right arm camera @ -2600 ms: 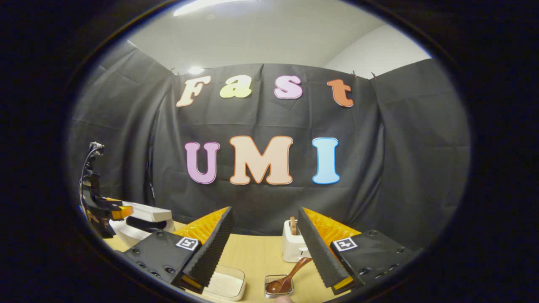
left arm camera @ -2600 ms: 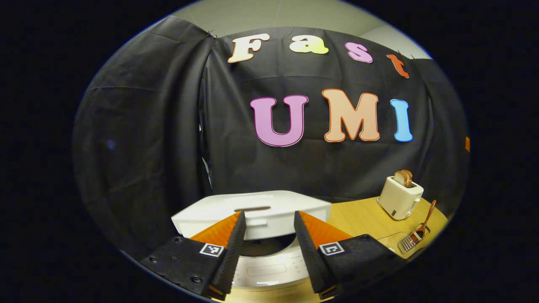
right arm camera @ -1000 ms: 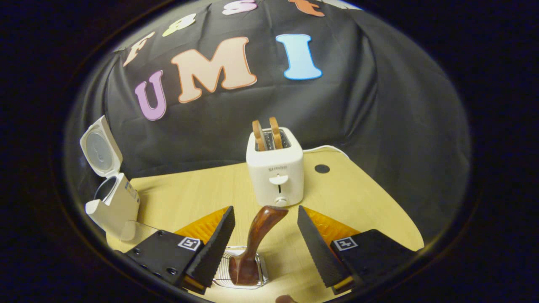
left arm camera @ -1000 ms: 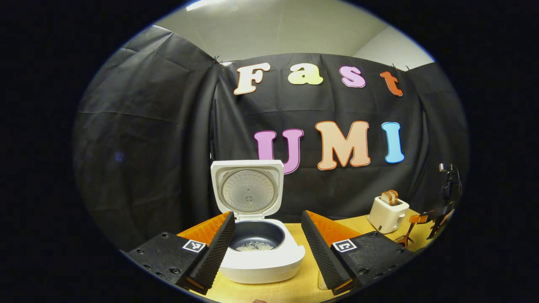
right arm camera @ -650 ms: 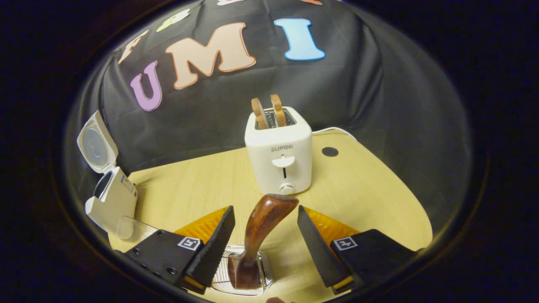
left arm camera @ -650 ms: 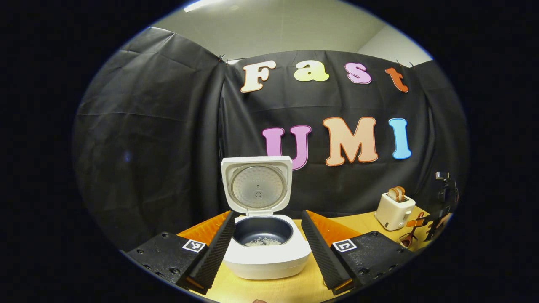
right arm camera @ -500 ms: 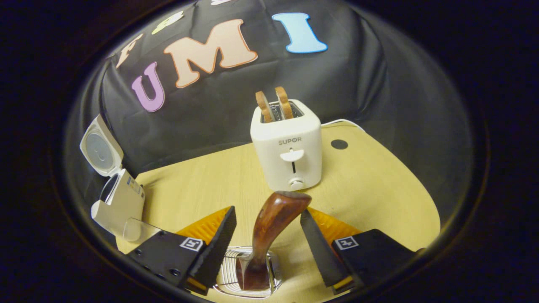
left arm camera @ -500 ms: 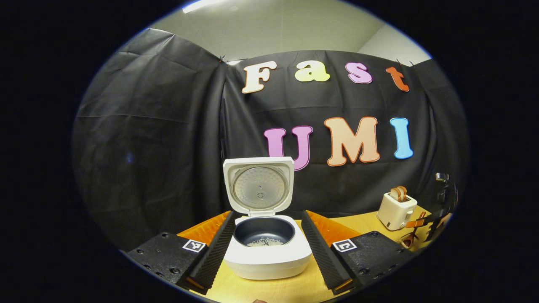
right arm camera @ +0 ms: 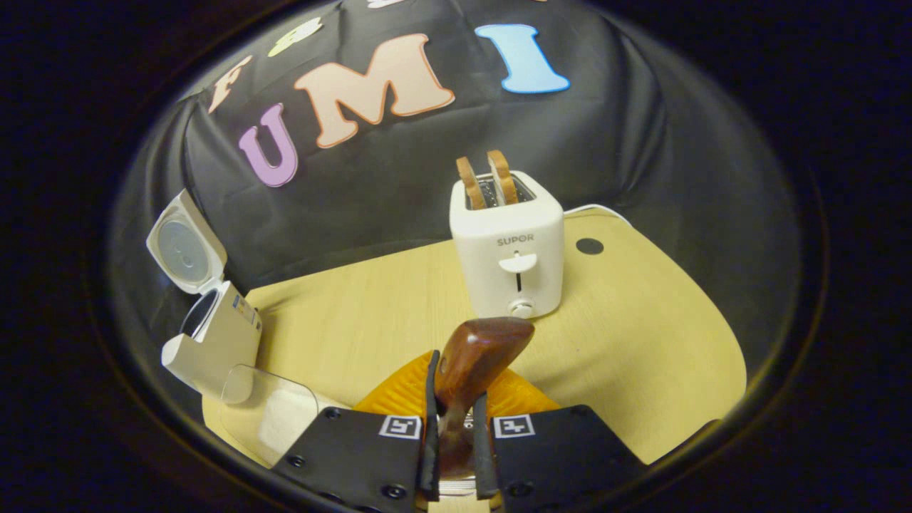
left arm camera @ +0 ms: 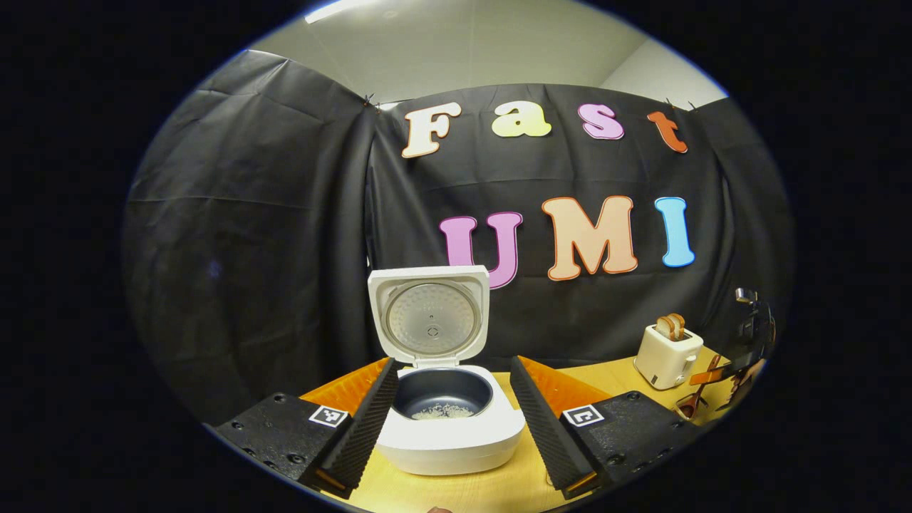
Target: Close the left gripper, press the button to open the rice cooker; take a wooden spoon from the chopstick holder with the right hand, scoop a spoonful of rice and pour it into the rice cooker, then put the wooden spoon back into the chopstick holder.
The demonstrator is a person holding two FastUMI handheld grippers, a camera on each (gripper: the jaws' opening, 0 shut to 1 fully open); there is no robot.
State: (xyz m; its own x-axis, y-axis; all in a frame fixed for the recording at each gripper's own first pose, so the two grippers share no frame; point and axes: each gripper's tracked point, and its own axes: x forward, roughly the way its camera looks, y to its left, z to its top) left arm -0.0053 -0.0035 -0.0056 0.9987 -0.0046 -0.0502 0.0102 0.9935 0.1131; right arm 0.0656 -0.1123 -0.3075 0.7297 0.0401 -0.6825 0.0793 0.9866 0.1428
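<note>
The right gripper (right arm camera: 453, 427) pinches the wooden spoon (right arm camera: 476, 355) by its handle, with both fingers pressed on it. The spoon's lower end is hidden behind the fingers, so it is hard to tell if it sits in the chopstick holder. A white toaster (right arm camera: 509, 249) stands just past it on the table (right arm camera: 641, 335). The left gripper (left arm camera: 447, 427) is spread wide, touching nothing. In front of it sits the rice cooker (left arm camera: 447, 427), lid (left arm camera: 429, 313) up, with a little rice (left arm camera: 443, 411) inside.

Black cloth wall (left arm camera: 249, 235) hangs creased behind a light wooden table (right arm camera: 641, 342); pale ceiling (left arm camera: 463, 50) above carries a bright light strip (left arm camera: 335, 11); white room wall (left arm camera: 662, 71) at right
</note>
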